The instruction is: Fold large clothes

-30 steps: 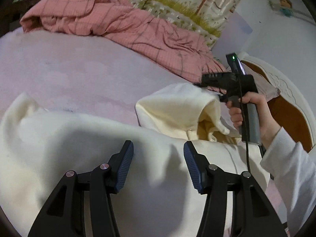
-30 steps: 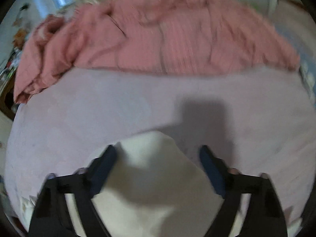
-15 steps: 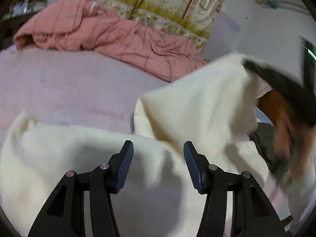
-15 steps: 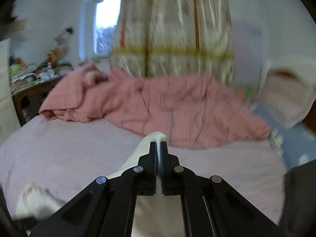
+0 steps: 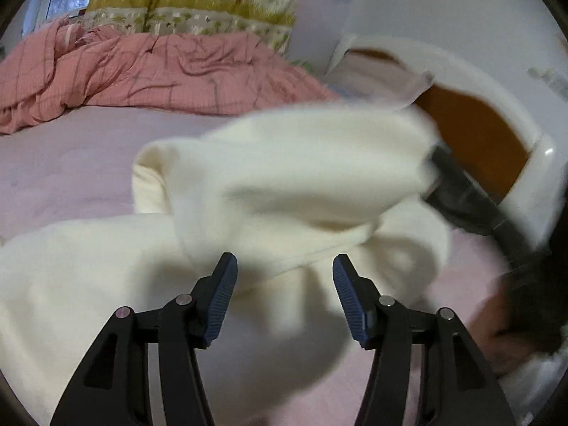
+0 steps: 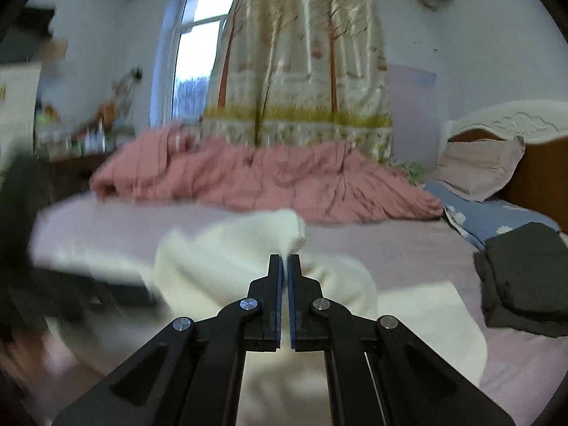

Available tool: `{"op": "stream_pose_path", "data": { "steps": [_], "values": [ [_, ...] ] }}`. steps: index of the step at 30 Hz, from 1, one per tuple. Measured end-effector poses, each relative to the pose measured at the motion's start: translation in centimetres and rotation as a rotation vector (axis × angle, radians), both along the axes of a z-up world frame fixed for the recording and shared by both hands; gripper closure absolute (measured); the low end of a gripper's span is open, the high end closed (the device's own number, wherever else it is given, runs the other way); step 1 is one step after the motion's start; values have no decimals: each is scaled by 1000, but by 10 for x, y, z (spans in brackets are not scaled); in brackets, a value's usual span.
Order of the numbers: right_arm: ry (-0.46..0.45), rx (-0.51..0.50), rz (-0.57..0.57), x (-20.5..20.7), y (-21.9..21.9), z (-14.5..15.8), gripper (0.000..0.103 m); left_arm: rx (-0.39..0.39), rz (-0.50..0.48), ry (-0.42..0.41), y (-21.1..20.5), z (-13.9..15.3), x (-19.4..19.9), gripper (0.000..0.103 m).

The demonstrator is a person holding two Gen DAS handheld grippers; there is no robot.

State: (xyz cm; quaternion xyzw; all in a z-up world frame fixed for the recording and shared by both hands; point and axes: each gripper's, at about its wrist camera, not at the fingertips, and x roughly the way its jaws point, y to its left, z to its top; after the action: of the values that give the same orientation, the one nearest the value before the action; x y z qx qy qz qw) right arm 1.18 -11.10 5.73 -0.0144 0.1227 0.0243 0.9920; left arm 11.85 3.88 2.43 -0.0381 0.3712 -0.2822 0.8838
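Cream garment (image 5: 291, 163), pink checked quilt (image 5: 149, 71), lilac sheet (image 5: 71, 163).

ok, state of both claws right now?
Left claw: open, holding nothing, above the cream garment.
Right claw: shut on the cream garment, part of it lifted.

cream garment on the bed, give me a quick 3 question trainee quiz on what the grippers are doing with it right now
1. True or false: the left gripper is clamped on the cream garment.
2. Multiple choice: what does the right gripper hold between its fingers?
A. an edge of the cream garment
B. the pink quilt
C. the dark folded clothing
3. Fill in: the part of the garment that the right gripper holds is ____ off the bed sheet.

Key
1. False: its jaws stand open, with cloth lying below them.
2. A
3. lifted
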Motion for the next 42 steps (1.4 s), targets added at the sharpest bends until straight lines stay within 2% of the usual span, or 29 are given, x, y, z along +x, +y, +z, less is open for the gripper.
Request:
{"op": "stream_pose_path", "data": {
  "steps": [4, 5, 6, 8, 11, 13, 15, 18, 19, 21, 23, 27, 28, 30, 31, 33, 35, 36, 37, 38, 40, 42],
  "values": [
    [-127, 53, 39, 4, -6, 38, 103, 114, 192, 11, -16, -19, 33, 58],
    [-152, 68, 50, 4, -9, 47, 103, 134, 252, -2, -12, -22, 37, 74],
    [-149, 75, 59, 6, -12, 52, 103, 163, 313, -23, -9, -24, 39, 85],
    [-90, 74, 107, 15, -13, 52, 103, 215, 405, -79, 1, -22, 38, 86],
    [21, 9, 113, 31, -17, 27, 103, 167, 298, -92, 7, -17, 31, 72],
    [140, -2, 114, 53, -22, 6, 102, 112, 256, -117, 10, -8, 24, 65],
    [223, 29, 107, 68, -32, -16, 102, 31, 214, -145, 15, 6, 16, 47],
    [354, 82, 155, 85, -41, -43, 102, -37, 174, -160, 13, 35, 25, 45],
    [389, 94, 167, 89, -43, -49, 102, -45, 166, -148, 6, 44, 33, 43],
    [430, 134, 202, 92, -46, -57, 102, -60, 123, -85, -13, 61, 58, 32],
    [464, 183, 222, 95, -49, -65, 102, -45, 82, -13, -31, 66, 83, 32],
    [524, 278, 269, 105, -51, -77, 102, 22, 96, 73, -66, 60, 120, 33],
    [541, 314, 285, 111, -51, -80, 102, 32, 111, 74, -70, 59, 126, 37],
    [556, 357, 294, 123, -49, -81, 102, 18, 115, 73, -74, 57, 125, 86],
    [574, 374, 296, 134, -47, -83, 102, 6, 115, 77, -75, 56, 125, 88],
    [644, 410, 261, 157, -46, -85, 102, -24, 122, 18, -70, 63, 113, 92],
    [674, 555, 224, 180, -58, -85, 102, -28, 90, -75, -67, 75, 93, 93],
    [684, 586, 203, 188, -62, -85, 102, -30, 60, -112, -67, 82, 82, 93],
    [677, 614, 166, 198, -70, -83, 102, -28, 33, -140, -68, 88, 69, 93],
    [622, 630, 147, 202, -79, -78, 102, -23, 19, -157, -69, 93, 58, 93],
    [518, 562, 100, 203, -93, -67, 102, -34, -14, -166, -71, 99, 40, 100],
    [498, 503, 34, 202, -104, -65, 102, -41, -51, -179, -74, 100, 22, 103]
  ]
}}
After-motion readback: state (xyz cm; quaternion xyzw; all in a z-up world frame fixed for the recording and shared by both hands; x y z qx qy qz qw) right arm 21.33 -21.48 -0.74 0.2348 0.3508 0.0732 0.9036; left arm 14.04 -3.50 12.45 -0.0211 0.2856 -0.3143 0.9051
